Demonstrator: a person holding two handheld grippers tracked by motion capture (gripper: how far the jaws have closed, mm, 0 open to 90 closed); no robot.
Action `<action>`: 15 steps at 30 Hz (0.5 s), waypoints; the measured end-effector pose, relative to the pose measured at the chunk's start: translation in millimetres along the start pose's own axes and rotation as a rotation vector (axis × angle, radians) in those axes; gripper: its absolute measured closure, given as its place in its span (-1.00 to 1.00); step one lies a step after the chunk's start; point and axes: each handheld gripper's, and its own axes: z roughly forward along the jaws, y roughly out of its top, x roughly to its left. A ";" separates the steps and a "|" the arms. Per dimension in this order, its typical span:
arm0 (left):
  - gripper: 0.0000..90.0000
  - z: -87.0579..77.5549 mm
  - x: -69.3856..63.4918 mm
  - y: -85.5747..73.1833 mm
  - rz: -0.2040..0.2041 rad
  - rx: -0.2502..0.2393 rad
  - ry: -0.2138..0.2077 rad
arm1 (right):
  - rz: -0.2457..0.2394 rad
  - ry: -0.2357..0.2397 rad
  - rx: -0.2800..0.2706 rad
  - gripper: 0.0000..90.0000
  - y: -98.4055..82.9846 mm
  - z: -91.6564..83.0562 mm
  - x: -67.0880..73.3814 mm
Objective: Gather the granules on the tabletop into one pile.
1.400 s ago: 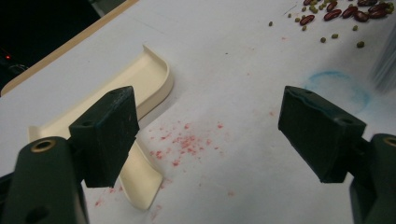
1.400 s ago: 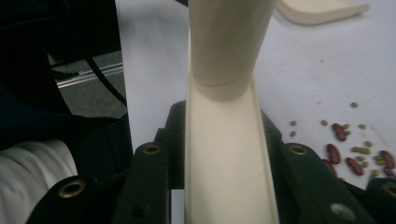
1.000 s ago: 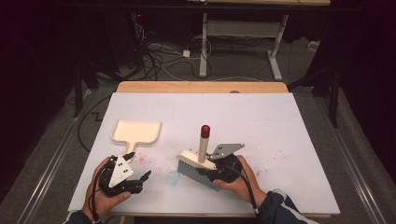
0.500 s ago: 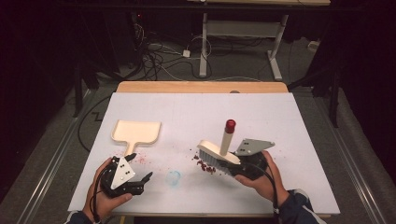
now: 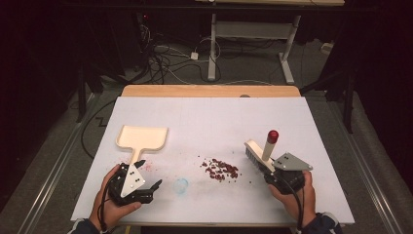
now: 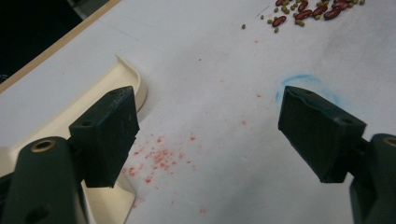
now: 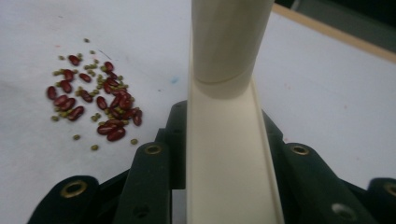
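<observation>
Right tool (image 5: 277,170) clenched on cream plastic hand brush with red-capped handle (image 5: 261,152): light, stiff, gripped at the back. Left tool (image 5: 146,181) released beside cream plastic dustpan (image 5: 142,138) (thin handle, near surface's left edge).

The high view looks forward and down over the whole desk (image 5: 209,117), while both gripper views sit close behind their fingers (image 6: 109,133), sharing the beans (image 7: 95,105).

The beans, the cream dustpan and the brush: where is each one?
beans (image 5: 220,168), high view, middle of the scattered pile.
dustpan (image 5: 143,137), high view, flat of its pan.
brush (image 5: 254,150), high view, cream back above the bristles, held in the right tool (image 5: 275,176).
</observation>
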 end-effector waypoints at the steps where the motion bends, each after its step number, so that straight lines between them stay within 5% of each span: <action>1: -0.57 0.6 -0.7 0.2 0.003 0.004 0.002 | 0.010 -0.002 0.015 0.50 -0.5 5.3 2.2; 7: -0.57 0.2 -1.3 0.3 -0.008 0.003 0.005 | 0.051 -0.068 0.024 0.50 5.7 21.8 23.7; 15: -0.57 -1.9 -2.0 0.3 -0.016 -0.006 0.007 | 0.028 -0.126 -0.002 0.50 18.6 44.6 72.0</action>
